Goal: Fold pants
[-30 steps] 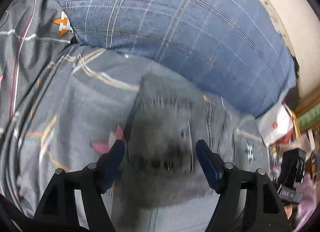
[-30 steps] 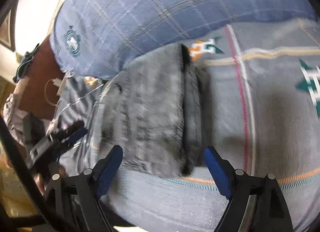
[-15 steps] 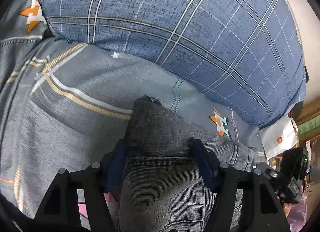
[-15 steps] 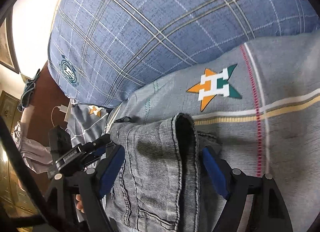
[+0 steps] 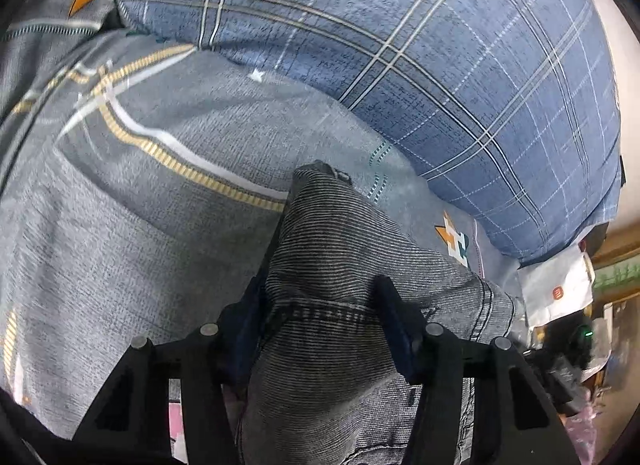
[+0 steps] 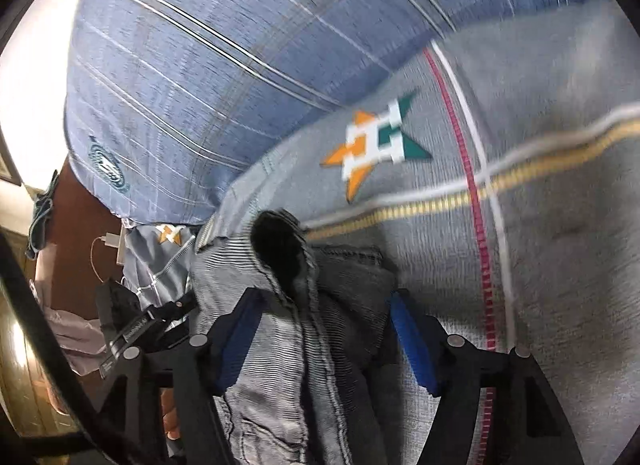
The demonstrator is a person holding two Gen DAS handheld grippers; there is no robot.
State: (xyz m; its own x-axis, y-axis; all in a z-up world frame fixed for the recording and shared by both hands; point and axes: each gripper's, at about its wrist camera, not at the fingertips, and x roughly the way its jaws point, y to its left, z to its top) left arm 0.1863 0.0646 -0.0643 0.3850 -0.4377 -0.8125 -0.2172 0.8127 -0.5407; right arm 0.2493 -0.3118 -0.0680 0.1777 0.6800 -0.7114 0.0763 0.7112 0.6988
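Observation:
The grey denim pants (image 5: 340,249) are folded into a thick bundle on the grey patterned bedsheet (image 5: 168,233). My left gripper (image 5: 320,305) is shut on the bundle's near end; the fabric bulges up between its blue pads. My right gripper (image 6: 324,317) is shut on the other side of the same pants (image 6: 288,273), where a dark opening between the denim layers shows. The left gripper (image 6: 144,321) also shows in the right wrist view, at the pants' left side.
A big blue plaid pillow (image 5: 420,57) lies just beyond the pants, also in the right wrist view (image 6: 224,57). A white bag (image 5: 556,285) and clutter sit off the bed's right edge. A brown headboard with a charger (image 6: 116,245) is at left.
Both grippers came down over the folded pants and closed on them. The bundle now sits higher and nearer the pillow, squeezed between both sets of pads.

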